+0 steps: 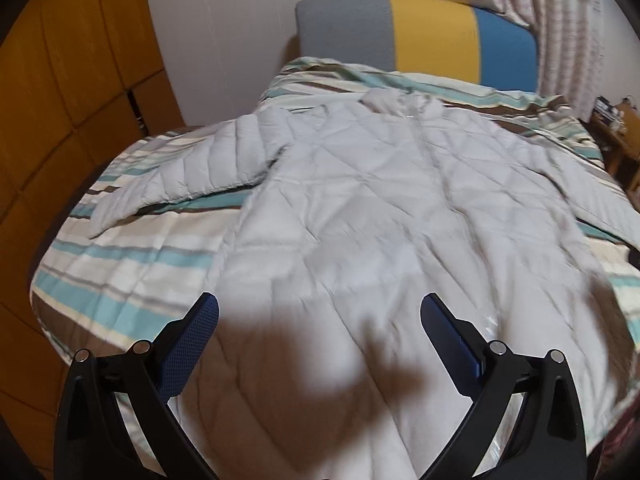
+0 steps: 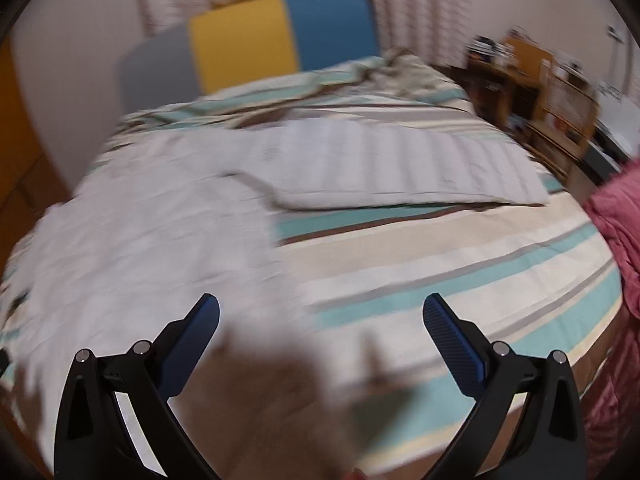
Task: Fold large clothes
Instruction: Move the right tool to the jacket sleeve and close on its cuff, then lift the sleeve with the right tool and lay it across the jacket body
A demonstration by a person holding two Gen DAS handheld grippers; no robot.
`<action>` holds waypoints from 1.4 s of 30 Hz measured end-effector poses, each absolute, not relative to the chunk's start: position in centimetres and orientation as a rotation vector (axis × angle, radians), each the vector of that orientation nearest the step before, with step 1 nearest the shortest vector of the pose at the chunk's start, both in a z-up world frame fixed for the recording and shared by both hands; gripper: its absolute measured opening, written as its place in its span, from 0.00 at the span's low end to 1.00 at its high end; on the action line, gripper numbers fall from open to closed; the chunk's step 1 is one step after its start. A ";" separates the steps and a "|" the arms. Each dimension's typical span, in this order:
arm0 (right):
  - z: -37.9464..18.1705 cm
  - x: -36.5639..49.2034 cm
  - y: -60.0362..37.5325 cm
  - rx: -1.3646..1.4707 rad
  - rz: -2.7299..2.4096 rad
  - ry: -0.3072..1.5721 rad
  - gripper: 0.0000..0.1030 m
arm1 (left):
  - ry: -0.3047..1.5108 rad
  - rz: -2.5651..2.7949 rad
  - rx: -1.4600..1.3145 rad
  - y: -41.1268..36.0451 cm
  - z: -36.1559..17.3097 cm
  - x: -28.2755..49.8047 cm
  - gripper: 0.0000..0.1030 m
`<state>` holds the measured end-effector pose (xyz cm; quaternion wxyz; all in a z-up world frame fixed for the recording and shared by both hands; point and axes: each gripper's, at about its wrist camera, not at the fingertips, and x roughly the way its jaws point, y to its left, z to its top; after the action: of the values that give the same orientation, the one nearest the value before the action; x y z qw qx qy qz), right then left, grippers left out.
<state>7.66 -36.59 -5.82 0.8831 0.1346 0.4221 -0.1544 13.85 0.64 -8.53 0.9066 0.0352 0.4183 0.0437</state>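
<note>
Jacket [image 1: 372, 216] spread flat on bed [image 1: 132, 264]

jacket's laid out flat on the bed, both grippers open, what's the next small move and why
Probably bring the right gripper forward to the sleeve and close on its cuff end. The quilted jacket lies spread on the striped bedspread with both sleeves still out, and the left gripper, like the right, is open and holds nothing, so folding a sleeve in seems first.

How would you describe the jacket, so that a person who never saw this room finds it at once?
Look at the bed with the striped cover. The jacket lies spread flat on it, sleeves out, collar toward the grey, yellow and blue headboard. It is plain pale grey and quilted, unlike the stripes beneath.
</note>
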 end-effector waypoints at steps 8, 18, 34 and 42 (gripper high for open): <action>-8.9 11.7 -48.9 0.492 -0.535 0.849 0.98 | 0.872 0.128 0.061 2.7 -10.4 21.1 0.97; -11.9 14.8 -57.6 0.548 -0.809 0.813 0.93 | 0.864 0.271 0.120 5.7 -13.6 27.2 0.97; -12.6 17.3 -57.2 0.464 -0.819 0.809 0.16 | 0.911 0.260 0.076 6.6 -17.5 27.6 0.97; -10.8 19.1 -54.1 0.355 -0.768 0.763 0.10 | 0.926 0.216 -0.021 7.8 -17.9 27.7 0.97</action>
<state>19.06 -54.08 -10.83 0.8422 0.1681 0.3612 -0.3634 27.69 7.77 -17.87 0.8889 -0.0101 0.4459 0.1040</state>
